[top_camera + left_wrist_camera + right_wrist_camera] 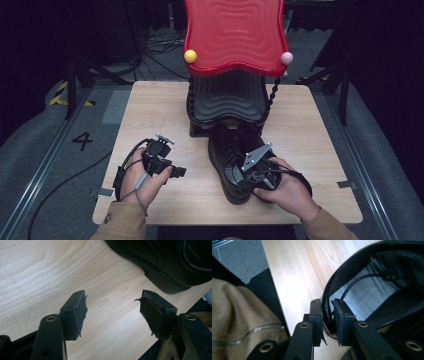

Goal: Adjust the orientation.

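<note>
Two black leather lace-up shoes stand side by side on the wooden table (150, 110), in front of a small rack. The nearer shoe (225, 155) has its heel toward me; the second shoe (251, 136) lies just right of it, partly hidden by my right hand. My right gripper (245, 186) is shut on the nearer shoe's heel collar; in the right gripper view its two pads (315, 312) pinch the leather rim (332, 290), one inside and one outside. My left gripper (180, 171) rests open on the table left of the shoes, nothing between its fingers (75, 312), with a shoe's sole (170, 262) beyond.
A rack with a wavy red top shelf (235, 35) and a black lower shelf (227, 100) stands at the table's far middle, right behind the shoes. Bare wood lies to the left and right. The table's front edge (274, 290) and my tan sleeve (234, 315) are close to the right gripper.
</note>
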A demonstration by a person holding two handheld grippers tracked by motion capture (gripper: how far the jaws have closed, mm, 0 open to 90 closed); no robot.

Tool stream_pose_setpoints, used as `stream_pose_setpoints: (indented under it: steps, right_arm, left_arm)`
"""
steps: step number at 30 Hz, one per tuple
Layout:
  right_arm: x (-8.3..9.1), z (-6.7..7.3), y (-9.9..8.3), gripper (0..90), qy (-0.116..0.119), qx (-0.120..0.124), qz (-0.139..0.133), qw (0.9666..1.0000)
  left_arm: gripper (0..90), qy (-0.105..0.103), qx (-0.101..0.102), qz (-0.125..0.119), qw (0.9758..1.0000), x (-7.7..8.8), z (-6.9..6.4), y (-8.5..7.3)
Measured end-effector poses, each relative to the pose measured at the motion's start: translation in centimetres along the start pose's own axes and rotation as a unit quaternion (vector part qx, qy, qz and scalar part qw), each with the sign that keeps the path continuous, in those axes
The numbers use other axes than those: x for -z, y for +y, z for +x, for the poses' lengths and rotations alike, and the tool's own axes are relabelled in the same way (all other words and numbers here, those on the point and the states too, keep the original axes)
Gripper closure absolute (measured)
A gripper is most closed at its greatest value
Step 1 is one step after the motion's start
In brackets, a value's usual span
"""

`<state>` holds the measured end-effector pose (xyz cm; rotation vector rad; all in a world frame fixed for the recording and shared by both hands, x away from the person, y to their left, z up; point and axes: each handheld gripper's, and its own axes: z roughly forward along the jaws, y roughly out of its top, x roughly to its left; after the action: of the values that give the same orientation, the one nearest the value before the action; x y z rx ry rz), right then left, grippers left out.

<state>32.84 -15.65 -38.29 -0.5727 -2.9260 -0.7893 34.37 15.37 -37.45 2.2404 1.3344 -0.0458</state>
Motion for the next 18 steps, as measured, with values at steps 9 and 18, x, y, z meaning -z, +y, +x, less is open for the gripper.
stream_pose_setpoints:
  steps: [9, 18]
  right_arm:
    - [0.6, 1.9, -0.4, 69.6, 0.014, -0.022, 0.006, 0.9997]
    - [3.5, 0.0, -1.8, 54.4, -0.033, -0.092, -0.042, 0.9943]
  left_arm:
    - [38.2, -0.005, -0.010, -0.002, 0.9999, -0.1, -0.2, 0.6]
    - [37.8, -0.006, -0.011, 0.000, 0.9999, -0.2, -0.2, 0.7]
